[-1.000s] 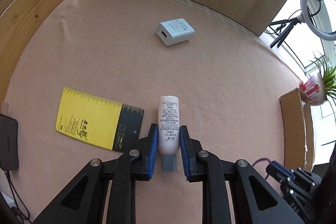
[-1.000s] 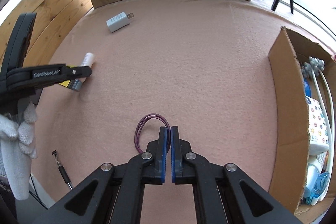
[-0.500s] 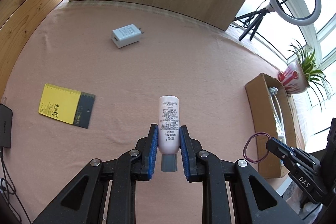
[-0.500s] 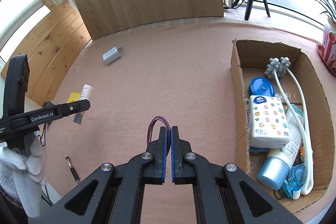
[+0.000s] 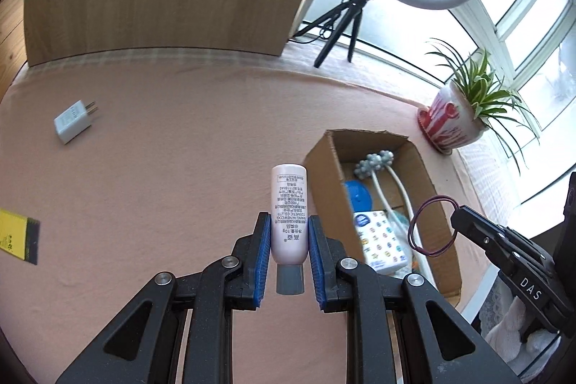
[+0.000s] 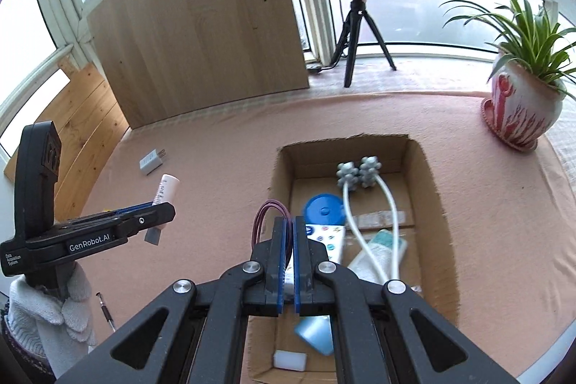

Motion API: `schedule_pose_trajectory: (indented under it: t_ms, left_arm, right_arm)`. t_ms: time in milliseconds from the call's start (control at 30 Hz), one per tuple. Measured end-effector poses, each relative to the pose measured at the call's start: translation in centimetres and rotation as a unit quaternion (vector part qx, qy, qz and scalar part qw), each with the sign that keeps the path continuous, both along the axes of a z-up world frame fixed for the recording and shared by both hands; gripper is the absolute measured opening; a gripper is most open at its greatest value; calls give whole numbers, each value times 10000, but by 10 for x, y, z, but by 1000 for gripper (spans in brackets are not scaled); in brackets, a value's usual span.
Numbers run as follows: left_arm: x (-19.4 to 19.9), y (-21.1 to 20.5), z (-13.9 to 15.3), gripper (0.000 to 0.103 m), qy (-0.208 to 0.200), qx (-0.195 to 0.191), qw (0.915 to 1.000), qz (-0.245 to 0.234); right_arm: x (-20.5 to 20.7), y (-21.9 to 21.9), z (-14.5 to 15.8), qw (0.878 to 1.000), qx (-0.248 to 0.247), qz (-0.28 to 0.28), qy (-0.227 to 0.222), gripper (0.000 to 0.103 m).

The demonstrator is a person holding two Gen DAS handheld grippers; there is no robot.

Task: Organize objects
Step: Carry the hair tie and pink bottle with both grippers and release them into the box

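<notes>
My left gripper (image 5: 288, 222) is shut on a small pale pink tube (image 5: 289, 215) with a grey cap, held in the air left of the cardboard box (image 5: 320, 164); it also shows in the right wrist view (image 6: 163, 193). My right gripper (image 6: 289, 222) is shut on a purple hair tie (image 6: 268, 211), held over the box's left wall (image 6: 279, 175). The hair tie also shows in the left wrist view (image 5: 432, 225). The box holds a white massager (image 6: 360, 175), a blue lid (image 6: 324, 207), a tissue pack and bottles.
A white charger plug (image 5: 73, 121) lies on the pink cloth at the far left. A yellow notebook (image 5: 16, 234) lies at the left edge. A potted plant (image 6: 522, 110) and a ring light tripod (image 6: 356, 35) stand behind the box.
Both grippers have risen and swung right toward the box. The right gripper with the hair tie is now over the box's left side; the tube is carried closer to the box.
</notes>
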State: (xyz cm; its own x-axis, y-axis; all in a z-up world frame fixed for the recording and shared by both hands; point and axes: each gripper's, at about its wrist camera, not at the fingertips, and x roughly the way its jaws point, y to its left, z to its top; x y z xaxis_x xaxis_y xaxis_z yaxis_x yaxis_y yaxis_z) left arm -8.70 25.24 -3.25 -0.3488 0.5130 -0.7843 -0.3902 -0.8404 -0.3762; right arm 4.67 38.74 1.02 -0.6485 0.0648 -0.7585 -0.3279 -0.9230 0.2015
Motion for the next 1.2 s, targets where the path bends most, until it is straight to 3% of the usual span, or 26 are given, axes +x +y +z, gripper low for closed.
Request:
schedule_pose_trajectory:
  t_ms: [367, 767, 867, 900, 1000, 1200]
  left_arm:
    - [-12, 108, -2, 21, 45, -109, 9993, -360]
    - [-30, 141, -27, 22, -13, -521, 9983, -259]
    - [-33, 138, -27, 37, 9, -580, 9982, -159]
    - [-32, 135, -26, 41, 31, -550, 9984, -120]
    - [-32, 127, -23, 42, 42, -549, 9985, -67]
    - [-21, 108, -20, 42, -43, -441, 9990, -31]
  right_arm:
    - [13, 65, -4, 9996, 94, -278, -61, 3]
    - [10, 87, -27, 9994, -150, -251, -179, 3]
    - [5, 86, -30, 9993, -285, -89, -238, 4]
    - [5, 85, -30, 9991, -309, -103, -272, 11]
    - [7, 85, -30, 9989, -369, -179, -219, 40]
    - [17, 87, -31, 9975, -623, -270, -191, 41]
